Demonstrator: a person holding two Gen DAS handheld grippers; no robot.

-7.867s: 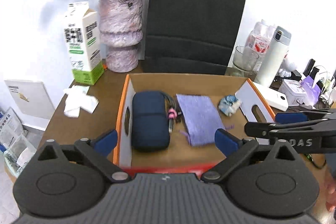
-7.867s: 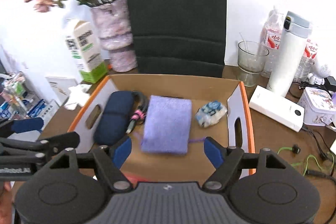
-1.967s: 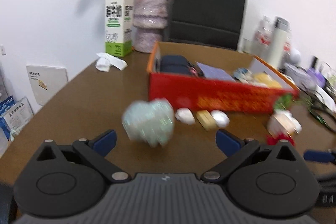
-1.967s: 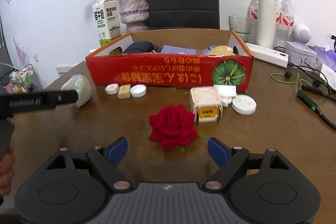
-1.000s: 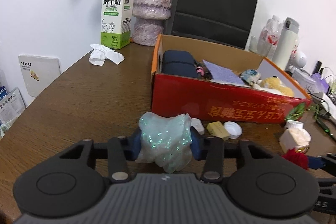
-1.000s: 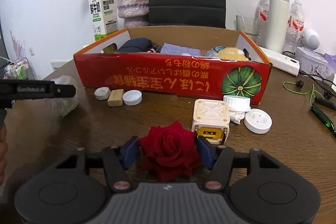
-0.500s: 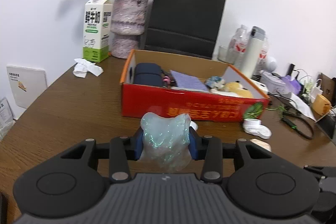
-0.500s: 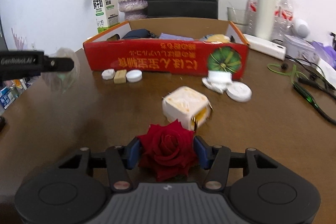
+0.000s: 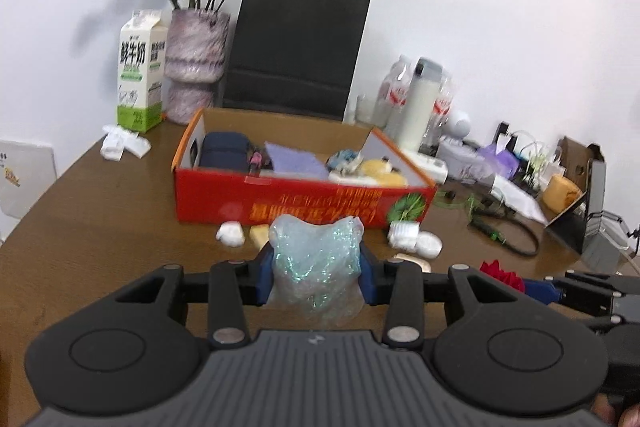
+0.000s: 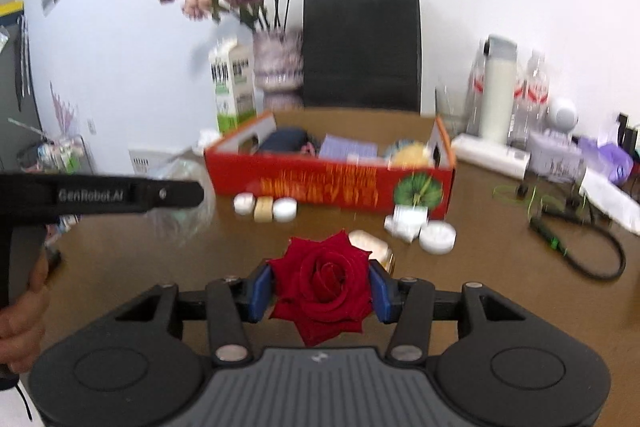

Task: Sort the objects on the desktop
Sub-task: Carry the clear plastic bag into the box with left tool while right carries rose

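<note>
My left gripper (image 9: 316,277) is shut on a crumpled glittery clear plastic wrapper (image 9: 316,263), held above the brown table in front of the red cardboard box (image 9: 304,211). My right gripper (image 10: 322,287) is shut on a red rose (image 10: 322,283), also lifted above the table. The left gripper also shows from the side in the right wrist view (image 10: 120,195), with the wrapper (image 10: 184,191) blurred behind it. The rose also shows in the left wrist view (image 9: 502,273). The box holds a dark blue case (image 9: 222,153), a purple cloth (image 9: 294,163) and a yellow item (image 9: 382,175).
White caps (image 10: 284,209), a tan block (image 10: 264,209), a white plug (image 10: 408,221), a white disc (image 10: 438,235) and a tipped cream cube (image 10: 372,247) lie before the box. Milk carton (image 9: 140,87), vase (image 9: 196,67), black bag (image 9: 296,51), bottles and cables (image 10: 580,227) stand behind and right.
Both grippers have risen higher and pulled back from the box, each still holding its object. The cream cube the rose leaned on lies tipped over on the table.
</note>
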